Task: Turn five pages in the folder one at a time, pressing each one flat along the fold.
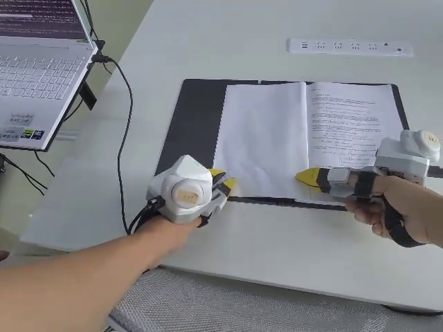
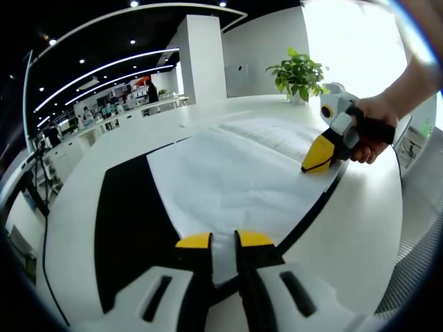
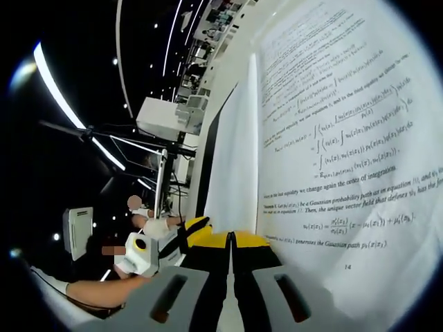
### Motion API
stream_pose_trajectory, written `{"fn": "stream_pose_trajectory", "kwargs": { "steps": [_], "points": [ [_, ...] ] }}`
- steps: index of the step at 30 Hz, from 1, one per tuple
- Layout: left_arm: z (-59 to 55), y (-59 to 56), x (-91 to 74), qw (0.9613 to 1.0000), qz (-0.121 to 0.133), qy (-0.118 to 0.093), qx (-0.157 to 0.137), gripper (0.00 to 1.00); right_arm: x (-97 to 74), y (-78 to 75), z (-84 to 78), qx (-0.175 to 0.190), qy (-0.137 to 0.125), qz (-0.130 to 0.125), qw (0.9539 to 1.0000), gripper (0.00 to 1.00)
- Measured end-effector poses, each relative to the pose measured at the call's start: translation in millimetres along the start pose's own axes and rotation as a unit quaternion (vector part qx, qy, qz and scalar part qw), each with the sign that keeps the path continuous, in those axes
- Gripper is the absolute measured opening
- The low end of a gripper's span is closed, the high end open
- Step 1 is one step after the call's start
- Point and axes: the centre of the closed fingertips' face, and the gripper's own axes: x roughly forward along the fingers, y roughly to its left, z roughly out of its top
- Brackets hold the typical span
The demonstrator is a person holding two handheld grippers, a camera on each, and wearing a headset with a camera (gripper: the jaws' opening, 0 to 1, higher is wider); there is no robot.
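Observation:
A black folder [image 1: 190, 124] lies open on the white table. A blank white page [image 1: 259, 138] is flat on its left half and a printed page [image 1: 353, 117] on its right. My left gripper [image 1: 223, 180] rests over the blank page's lower left corner. Its yellow-tipped jaws [image 2: 225, 240] stand a narrow gap apart, side by side over the page [image 2: 228, 180], and pinch nothing. My right gripper [image 1: 308, 177] is shut, and its tips [image 3: 230, 238] touch the bottom of the printed page [image 3: 332, 138] close to the fold. It also appears in the left gripper view [image 2: 318, 158].
An open laptop [image 1: 34, 62] sits at the far left, with a black cable [image 1: 124, 138] running down the table's left side. A white power strip [image 1: 349, 47] lies beyond the folder. The table's front edge is just behind both hands.

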Motion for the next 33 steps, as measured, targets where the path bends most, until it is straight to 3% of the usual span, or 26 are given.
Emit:
{"fn": "stream_pose_trajectory", "kwargs": {
  "steps": [21,29,33],
  "points": [
    [-0.1,0.1,0.2,1.0000,0.001,0.003,0.002,0.11,-9.7,-0.9,-34.8,0.014,0.037,0.017,0.9991,0.00],
    [-0.6,0.7,0.2,0.9999,-0.001,0.010,0.003,0.11,-16.2,2.0,-52.2,-0.003,0.049,0.012,0.9987,0.00],
    [0.6,1.4,-0.7,0.9996,0.002,0.024,-0.012,0.11,-27.1,7.9,-56.0,-0.034,0.043,0.001,0.9985,0.00]
  ]
}}
